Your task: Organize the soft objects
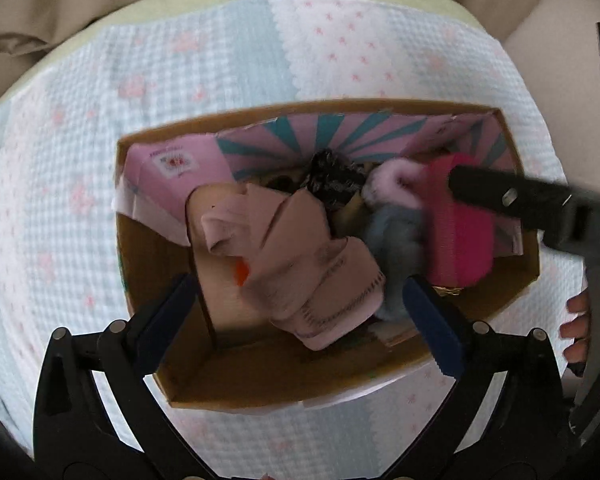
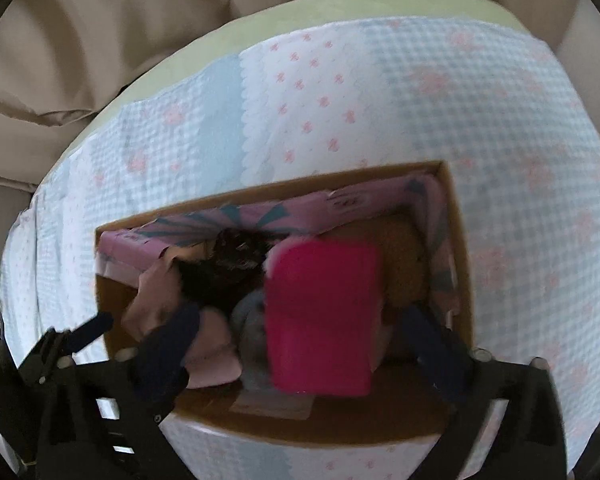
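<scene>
- My left tongs [image 1: 300,312] point steeply down over an open cardboard box [image 1: 524,280], their blue pads spread wide to either side of a pale pink cloth [image 1: 300,276]; the pads stand apart from it, gripping nothing.
- That pink cloth lies crumpled at the left of the pile inside the box, with dark stitching along one hem and a small orange patch [image 1: 241,272] showing beside it.
- My right tongs [image 2: 300,340] are also wide open above the same box, with a bright magenta cloth [image 2: 320,320] between the fingers; blur keeps me from telling whether either pad touches it.
- In the left view the magenta cloth [image 1: 460,224] sits at the right of the pile, and one finger of my right tongs [image 1: 512,196] reaches in over it.
- Between the two cloths lies a grey-blue fluffy piece [image 1: 396,236], with a light pink fuzzy piece [image 1: 396,180] and a dark patterned item [image 1: 332,180] behind it.
- Pink and teal printed flaps [image 1: 340,136] line the box's far wall.
- The box rests on a bed under a blue-and-white quilt with pink bows [image 1: 340,48].
- My fingertips [image 1: 576,320] show at the right edge of the left view.
</scene>
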`<state>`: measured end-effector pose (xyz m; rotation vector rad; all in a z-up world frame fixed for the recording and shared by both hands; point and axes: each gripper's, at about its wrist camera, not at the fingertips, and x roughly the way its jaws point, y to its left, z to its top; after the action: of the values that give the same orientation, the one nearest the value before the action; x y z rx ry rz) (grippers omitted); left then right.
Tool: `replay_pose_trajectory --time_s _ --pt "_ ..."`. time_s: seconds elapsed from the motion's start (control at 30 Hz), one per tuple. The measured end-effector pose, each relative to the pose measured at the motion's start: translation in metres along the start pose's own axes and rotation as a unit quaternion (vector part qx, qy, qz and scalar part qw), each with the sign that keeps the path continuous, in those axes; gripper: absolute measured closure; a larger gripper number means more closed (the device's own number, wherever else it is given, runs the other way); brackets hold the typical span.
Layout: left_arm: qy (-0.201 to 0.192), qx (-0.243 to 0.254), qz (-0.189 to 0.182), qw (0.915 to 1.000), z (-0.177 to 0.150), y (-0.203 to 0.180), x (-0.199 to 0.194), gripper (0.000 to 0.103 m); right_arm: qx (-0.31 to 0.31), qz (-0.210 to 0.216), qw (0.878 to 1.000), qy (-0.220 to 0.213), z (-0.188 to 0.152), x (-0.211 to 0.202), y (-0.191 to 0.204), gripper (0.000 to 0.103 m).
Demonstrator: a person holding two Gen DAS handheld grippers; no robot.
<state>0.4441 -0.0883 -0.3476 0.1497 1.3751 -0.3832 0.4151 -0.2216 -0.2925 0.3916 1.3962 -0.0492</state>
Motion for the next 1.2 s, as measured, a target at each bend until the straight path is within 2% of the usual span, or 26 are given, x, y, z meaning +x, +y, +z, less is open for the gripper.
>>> replay_pose_trajectory --time_s 0.3,0.6,0.9,1.1,1.2 --pt "0.0 0.004 0.002 1.0 0.001 -0.006 -0.006 0.0 0.004 0.002 1.0 0.002 -0.002 -0.003 -0.006 0.0" --pt "-0.043 0.016 0.018 0.9988 -0.008 -0.02 -0.057 0.0 -0.009 0.012 0.999 -0.029 -0.012 -0.045 0.002 0.0" --pt "-0.109 0.005 0.025 0.9937 -0.04 -0.029 -0.156 0.0 -0.046 0.012 0.995 -0.091 -0.042 -0.133 0.022 0.0" --pt "-0.171 -0.018 0.031 0.9845 -0.082 -0.03 -0.243 0.0 -0.074 0.008 0.986 -0.15 -0.081 -0.213 0.041 0.0" --pt "-0.21 -0.033 0.037 0.9764 -0.111 -0.031 -0.288 0.0 -0.089 -0.003 0.979 -0.186 -0.11 -0.257 0.052 0.0"
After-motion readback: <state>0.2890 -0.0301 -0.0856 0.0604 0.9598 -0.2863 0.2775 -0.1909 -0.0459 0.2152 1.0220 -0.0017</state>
